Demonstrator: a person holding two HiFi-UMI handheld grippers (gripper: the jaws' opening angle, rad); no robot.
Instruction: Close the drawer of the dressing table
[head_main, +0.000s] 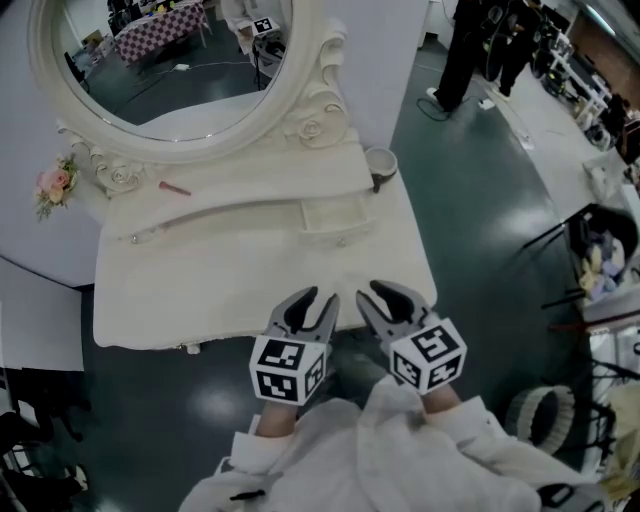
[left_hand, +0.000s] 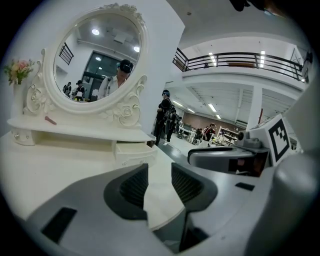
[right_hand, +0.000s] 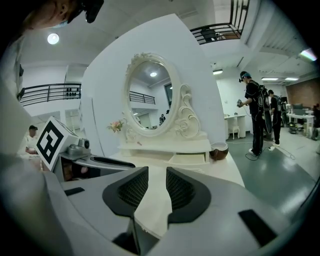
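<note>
1. the drawer (head_main: 335, 215) stands pulled out under the raised shelf (head_main: 230, 185), toward the right of the tabletop (head_main: 250, 290). only the head view looks down into it and shows its pale inner floor. both claw views meet mostly its front.
2. the bowl (right_hand: 218, 151) stands just right of the drawer, by the shelf's right end. its brown side shows best in the right claw view, and what it holds cannot be told.
3. the oval mirror (head_main: 170, 70) rises behind the shelf, with pink flowers (head_main: 55, 185) at its left.
4. the left claw (head_main: 318, 300) and right claw (head_main: 375, 295) hover side by side over the tabletop's near edge. they are well apart from the drawer, pointing toward it and tilted slightly down.
5. both claws are open, jaws apart, with only tabletop showing between them.
</note>
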